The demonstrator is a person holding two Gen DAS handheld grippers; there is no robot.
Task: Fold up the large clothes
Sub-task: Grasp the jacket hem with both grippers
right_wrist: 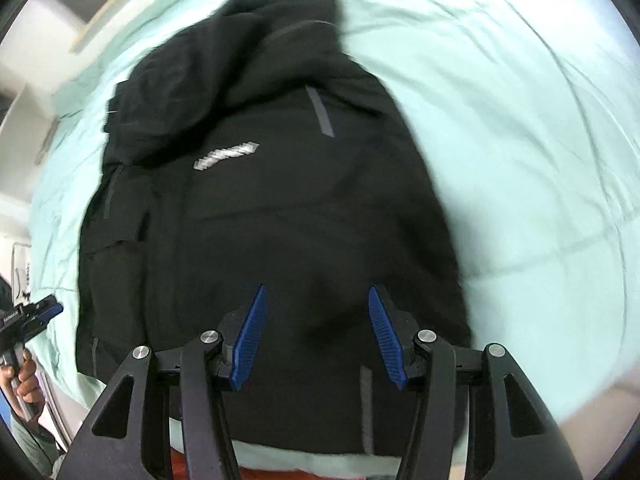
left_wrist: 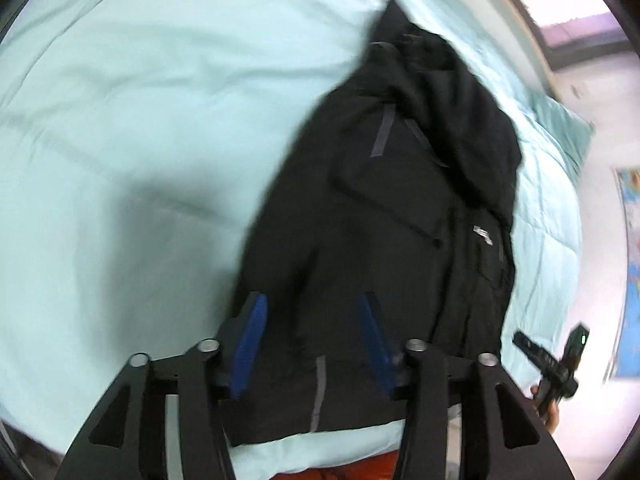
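Note:
A black jacket with grey strips and a small white logo lies lengthwise on a pale mint quilt, its hood bunched at the far end. My left gripper hovers over the jacket's near hem, jaws apart, with nothing between the blue pads. The right wrist view shows the same jacket, with my right gripper also open above its lower part and its pads bare. Each view catches the other gripper off the bed's side: the right gripper and the left gripper, each in a hand.
The quilt spreads wide beside the jacket. The bed's near edge shows something orange-red below it. A window and a coloured wall map lie beyond the bed's side.

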